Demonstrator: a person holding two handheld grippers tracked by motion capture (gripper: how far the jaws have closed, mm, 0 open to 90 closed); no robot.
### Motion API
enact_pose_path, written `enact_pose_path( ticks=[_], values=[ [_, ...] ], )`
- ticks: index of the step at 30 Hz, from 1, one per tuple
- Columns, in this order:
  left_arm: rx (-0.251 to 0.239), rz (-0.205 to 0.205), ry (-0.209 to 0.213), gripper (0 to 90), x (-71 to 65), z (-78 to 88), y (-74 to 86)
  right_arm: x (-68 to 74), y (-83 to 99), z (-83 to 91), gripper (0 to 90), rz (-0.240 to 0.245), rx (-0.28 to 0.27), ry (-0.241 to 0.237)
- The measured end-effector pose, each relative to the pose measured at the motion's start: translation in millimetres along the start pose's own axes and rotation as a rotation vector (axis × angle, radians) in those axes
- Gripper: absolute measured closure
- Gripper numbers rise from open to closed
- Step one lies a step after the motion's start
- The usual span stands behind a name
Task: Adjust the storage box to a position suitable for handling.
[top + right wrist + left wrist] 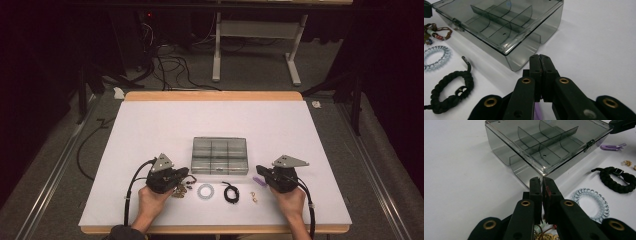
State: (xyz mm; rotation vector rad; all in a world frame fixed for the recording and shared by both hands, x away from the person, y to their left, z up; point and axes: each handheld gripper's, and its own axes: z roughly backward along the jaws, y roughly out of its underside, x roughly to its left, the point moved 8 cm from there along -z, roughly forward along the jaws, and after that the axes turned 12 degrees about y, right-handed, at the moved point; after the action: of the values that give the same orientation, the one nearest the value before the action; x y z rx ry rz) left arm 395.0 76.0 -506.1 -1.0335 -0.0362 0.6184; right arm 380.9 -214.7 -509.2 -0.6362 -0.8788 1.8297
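On the white table point(150, 125) a smoke-grey clear plastic organizer box point(220, 155) sits with its lid down and latched, its inner dividers showing through the top. The left gripper point(186, 173), held in the person's left hand point(151, 200), points at the box's near left corner; in the left gripper view its two black jaws stand pressed together with nothing between them, their tips just short of that corner. The right gripper point(259, 171), in the right hand point(289, 199), mirrors it at the near right corner, jaws likewise closed on nothing and close to the box wall. Between the two grippers, in front of the box, lie a pale blue spiral hair tie point(205, 191), a black braided bracelet point(231, 192) and a small gold piece point(254, 197). A purple clip point(610, 147) lies just beside the right gripper, and a tangle of beaded and gold jewellery point(186, 187) lies under the left one.
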Motion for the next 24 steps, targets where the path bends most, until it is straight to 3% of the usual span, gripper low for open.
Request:
enact_pose_path(
  ticks=[15, 24],
  values=[
    [0.004, -0.002, -0.001, 88.3, -5.8, -4.5, 0.7, 19.2, 2.9, 0.1, 90.0, 0.039, 0.003, -0.025],
    [-0.005, -0.001, -0.015, 89.1, -6.5, -7.3, 0.5, 24.7, 2.4, -1.1, 90.0, 0.035, 0.005, -0.039]
  ],
)
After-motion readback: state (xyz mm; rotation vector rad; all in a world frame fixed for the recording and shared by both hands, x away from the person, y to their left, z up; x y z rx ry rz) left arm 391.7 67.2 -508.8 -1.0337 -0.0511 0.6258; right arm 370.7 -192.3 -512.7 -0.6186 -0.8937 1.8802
